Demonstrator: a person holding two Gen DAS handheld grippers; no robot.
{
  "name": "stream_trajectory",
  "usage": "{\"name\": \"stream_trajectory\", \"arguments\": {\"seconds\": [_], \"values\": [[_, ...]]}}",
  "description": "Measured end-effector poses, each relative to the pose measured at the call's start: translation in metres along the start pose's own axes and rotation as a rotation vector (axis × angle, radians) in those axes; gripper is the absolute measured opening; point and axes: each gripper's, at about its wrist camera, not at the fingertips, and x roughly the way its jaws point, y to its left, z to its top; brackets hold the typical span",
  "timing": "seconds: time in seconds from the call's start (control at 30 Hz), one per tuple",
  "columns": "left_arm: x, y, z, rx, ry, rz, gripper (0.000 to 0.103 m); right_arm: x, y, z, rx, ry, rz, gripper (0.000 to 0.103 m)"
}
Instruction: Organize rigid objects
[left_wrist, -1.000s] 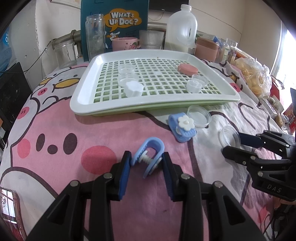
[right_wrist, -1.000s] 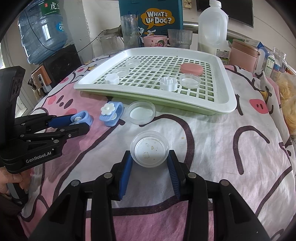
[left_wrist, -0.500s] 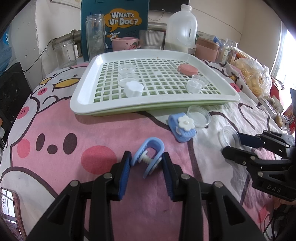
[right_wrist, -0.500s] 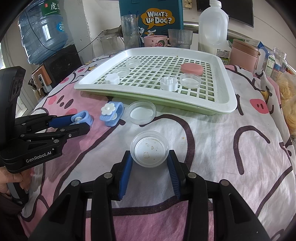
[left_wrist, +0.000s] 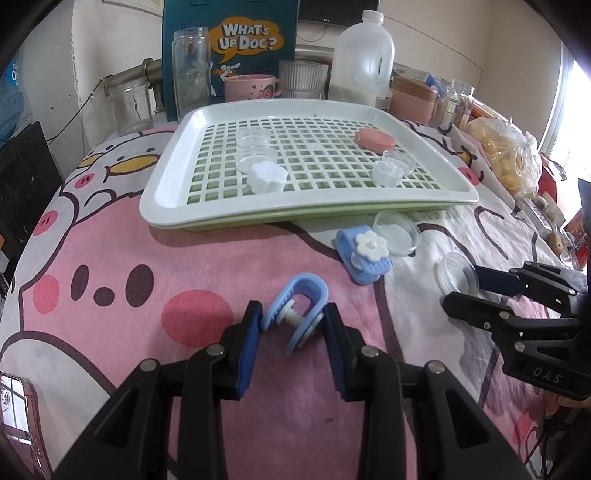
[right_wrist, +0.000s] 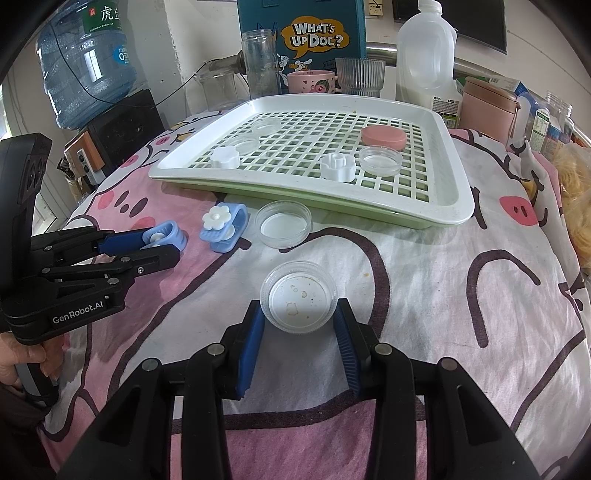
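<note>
Nothing changed over the last second: both hands parked, no lift begun. Left gripper (left_wrist: 291, 325) clamped on the blue clip (left_wrist: 297, 310), jaws narrow, clip low over the pink sheet (left_wrist: 110, 258). Right gripper (right_wrist: 299, 325) pinching the round lid (right_wrist: 298, 297) by its rim (speckled inside). Still loose near the tray (right_wrist: 458, 206): 1 flower clip (right_wrist: 222, 227) and 1 clear dish (right_wrist: 283, 229). Probably grips settled, carry to tray next.
</note>
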Motion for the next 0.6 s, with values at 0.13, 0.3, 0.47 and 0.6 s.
{"name": "stream_trajectory", "arguments": {"seconds": [0.13, 0.3, 0.47, 0.6], "values": [[0.0, 0.0, 0.0, 0.003, -0.001, 0.003, 0.033, 0.0, 0.001, 0.0, 0.004, -0.001, 0.007, 0.039], [0.0, -0.001, 0.0, 0.005, 0.0, 0.001, 0.032, -0.001, -0.004, 0.0, 0.019, -0.007, 0.03, 0.038], [-0.018, 0.002, 0.01, -0.004, -0.028, -0.014, 0.032, -0.01, -0.014, 0.0, 0.056, -0.028, 0.078, 0.038], [-0.047, 0.004, 0.042, 0.005, -0.097, -0.035, 0.032, -0.039, -0.025, 0.015, 0.059, -0.099, 0.084, 0.038]]}}
